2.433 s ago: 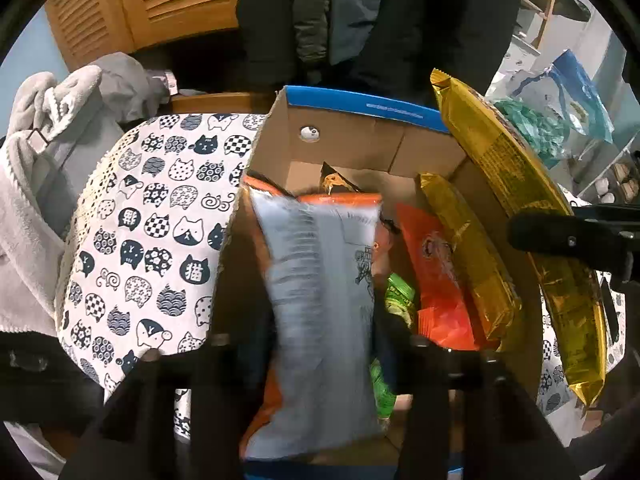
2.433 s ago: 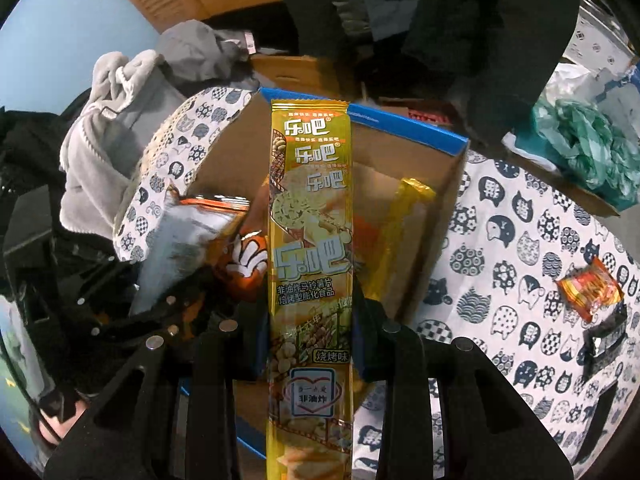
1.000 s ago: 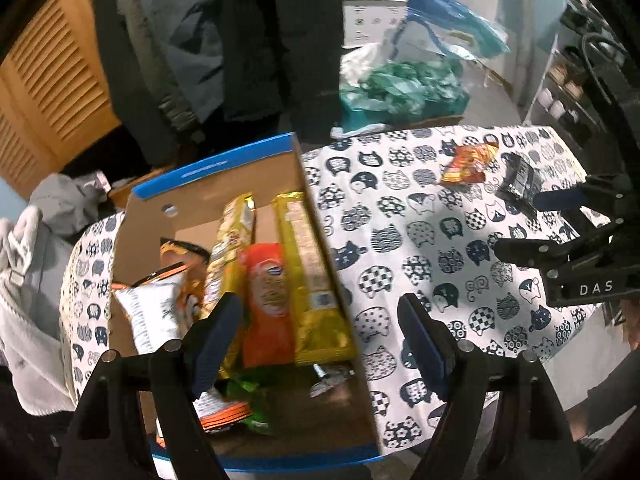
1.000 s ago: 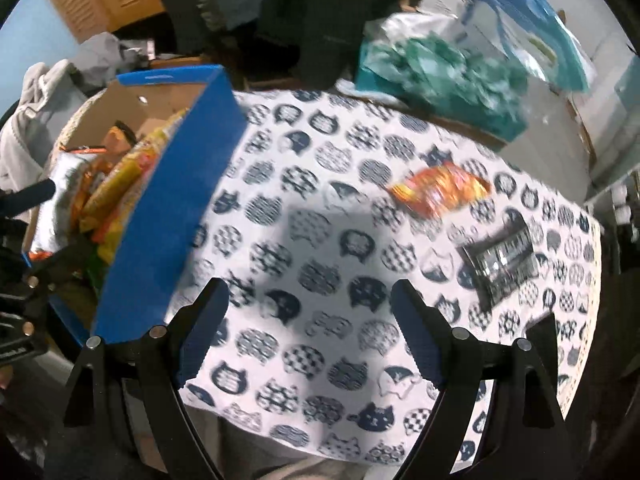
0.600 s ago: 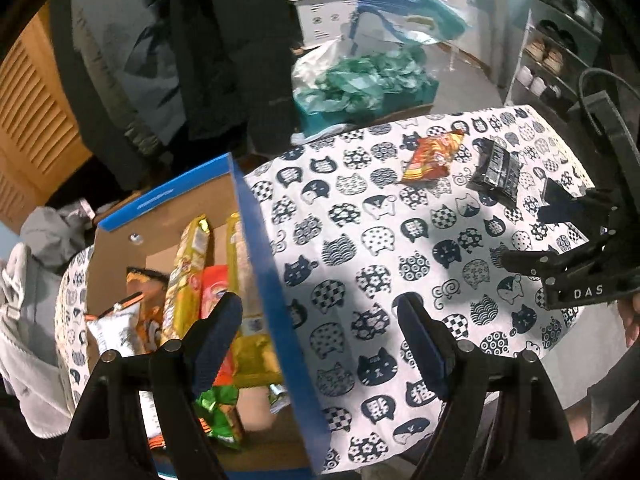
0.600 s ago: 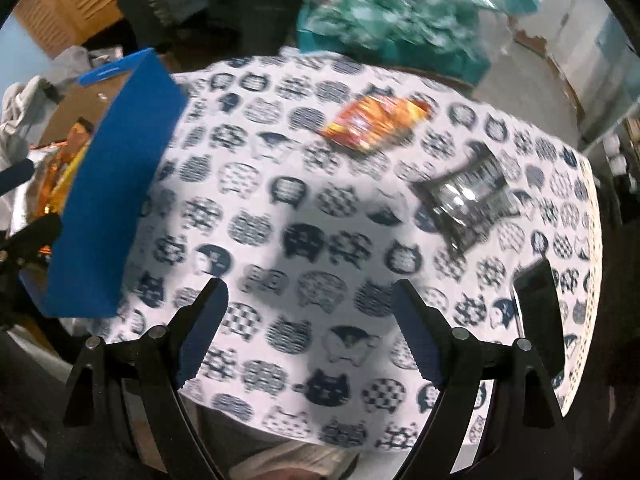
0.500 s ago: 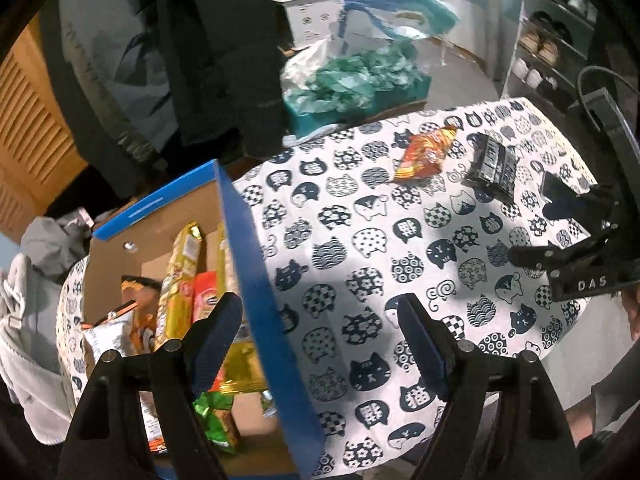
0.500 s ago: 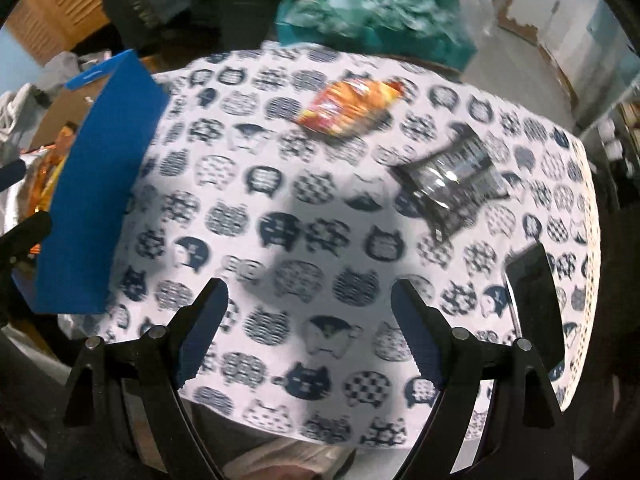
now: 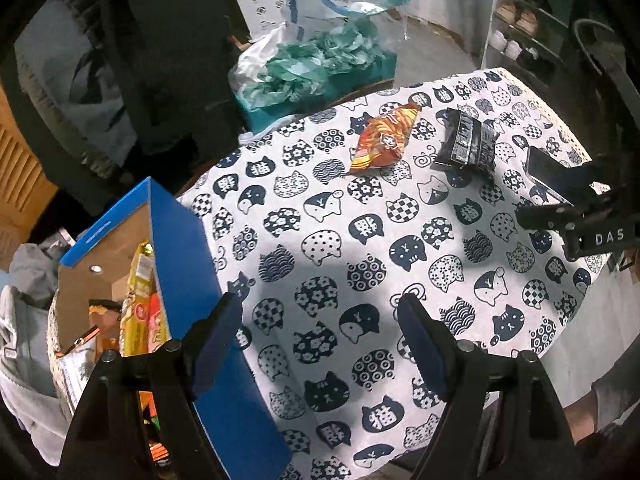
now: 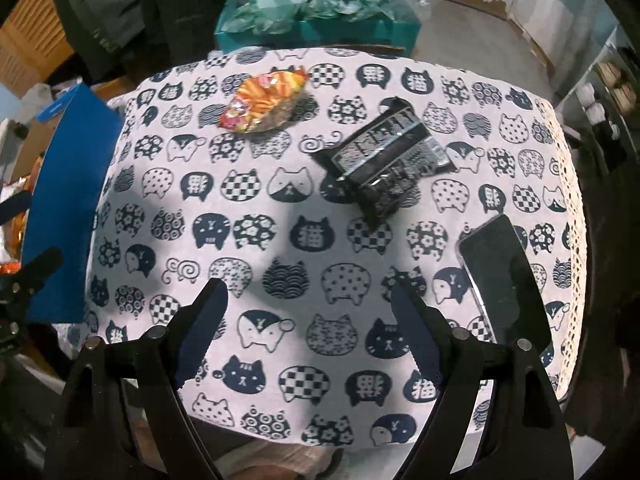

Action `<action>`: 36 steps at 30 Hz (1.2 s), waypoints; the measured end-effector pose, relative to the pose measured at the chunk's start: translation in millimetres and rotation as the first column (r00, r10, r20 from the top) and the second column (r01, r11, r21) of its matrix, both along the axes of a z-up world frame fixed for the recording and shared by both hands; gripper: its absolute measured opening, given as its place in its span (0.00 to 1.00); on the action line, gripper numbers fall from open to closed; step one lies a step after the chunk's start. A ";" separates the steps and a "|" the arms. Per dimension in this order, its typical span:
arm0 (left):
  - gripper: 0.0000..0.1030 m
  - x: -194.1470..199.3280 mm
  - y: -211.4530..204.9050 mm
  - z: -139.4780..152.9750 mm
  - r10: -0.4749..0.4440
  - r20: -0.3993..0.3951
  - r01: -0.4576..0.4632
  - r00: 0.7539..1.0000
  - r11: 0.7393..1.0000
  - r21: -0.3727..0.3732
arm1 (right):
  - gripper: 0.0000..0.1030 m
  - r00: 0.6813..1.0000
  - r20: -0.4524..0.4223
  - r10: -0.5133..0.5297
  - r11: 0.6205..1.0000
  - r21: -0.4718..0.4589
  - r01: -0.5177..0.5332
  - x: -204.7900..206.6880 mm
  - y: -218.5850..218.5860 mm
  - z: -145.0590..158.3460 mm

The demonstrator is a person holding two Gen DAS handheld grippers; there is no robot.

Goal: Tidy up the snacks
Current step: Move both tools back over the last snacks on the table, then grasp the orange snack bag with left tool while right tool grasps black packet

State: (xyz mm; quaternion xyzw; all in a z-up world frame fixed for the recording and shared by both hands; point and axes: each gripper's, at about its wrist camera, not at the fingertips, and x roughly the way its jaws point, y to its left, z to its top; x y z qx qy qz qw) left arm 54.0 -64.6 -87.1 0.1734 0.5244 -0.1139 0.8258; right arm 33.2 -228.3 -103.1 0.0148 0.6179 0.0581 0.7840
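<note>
A blue cardboard box [image 9: 180,248] stands at the left end of the table, with several snack packs [image 9: 138,304] upright inside it. An orange snack bag [image 9: 384,138] [image 10: 266,100] and a black snack pack [image 9: 466,144] [image 10: 386,160] lie loose on the cat-print tablecloth [image 9: 320,248] [image 10: 280,240] at the far side. My left gripper [image 9: 320,328] hovers open and empty over the cloth beside the box's right wall. My right gripper [image 10: 306,312] hangs open and empty over the cloth, nearer than the black pack. The right gripper's fingers [image 9: 560,216] show at the right edge of the left wrist view.
A dark phone [image 10: 500,280] [image 9: 552,176] lies on the cloth at the right, near the lace edge. Beyond the table a teal box of green wrappers [image 10: 316,12] [image 9: 312,68] sits on the floor beside hanging dark clothes. A grey garment [image 9: 24,320] lies left of the box.
Both grippers have let go of their snack packs into the box and swung right, away from it. The orange bag and the black pack now sit larger and nearer in both views.
</note>
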 end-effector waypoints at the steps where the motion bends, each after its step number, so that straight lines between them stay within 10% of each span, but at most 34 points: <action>1: 0.79 3.6 -2.6 -1.5 -0.004 -0.006 0.004 1.000 1.000 -0.005 | 0.81 1.000 -0.001 -0.007 1.000 -0.002 0.007 0.9 -2.7 -0.2; 36: 0.80 160.5 -84.7 -59.3 -0.056 -0.130 0.029 0.990 0.978 -0.206 | 0.81 0.910 -0.146 -0.389 0.910 0.089 0.404 123.3 -79.4 -73.7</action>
